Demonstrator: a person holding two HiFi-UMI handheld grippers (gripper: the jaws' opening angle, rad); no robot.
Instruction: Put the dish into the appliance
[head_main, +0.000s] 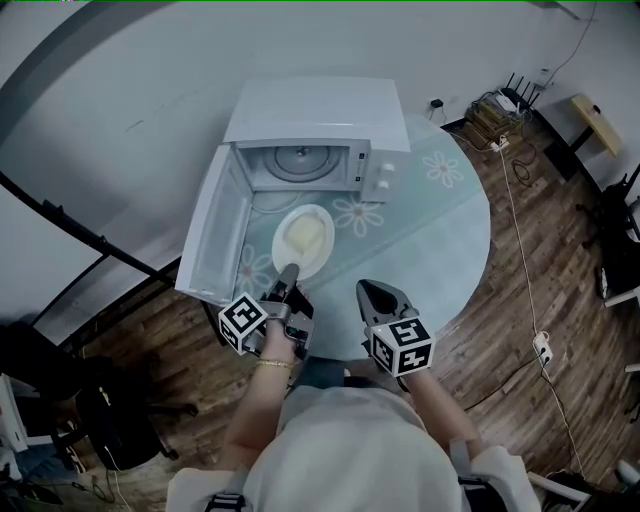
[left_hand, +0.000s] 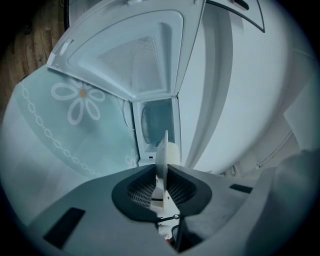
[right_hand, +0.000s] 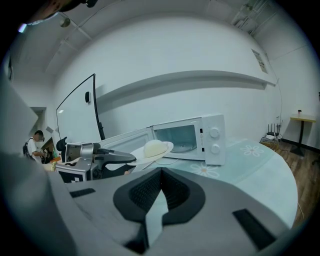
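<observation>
A white dish (head_main: 303, 240) with a pale yellow mound on it hangs just in front of the open white microwave (head_main: 318, 125). My left gripper (head_main: 288, 272) is shut on the dish's near rim. In the left gripper view the dish (left_hand: 161, 159) stands edge-on between the jaws, with the microwave cavity (left_hand: 157, 122) straight ahead and the open door (left_hand: 135, 55) swung out to the left. My right gripper (head_main: 385, 297) hovers to the right of the left one, shut with nothing in it. In the right gripper view (right_hand: 161, 172) the dish (right_hand: 152, 149) is level, held before the microwave (right_hand: 200, 137).
The microwave stands on a round table with a pale teal, flower-patterned cloth (head_main: 445, 235). Its glass turntable (head_main: 300, 160) is bare. Cables and a power strip (head_main: 500, 110) lie on the wood floor at the right. A black chair (head_main: 110, 410) is at lower left. A person (right_hand: 35, 145) sits far off.
</observation>
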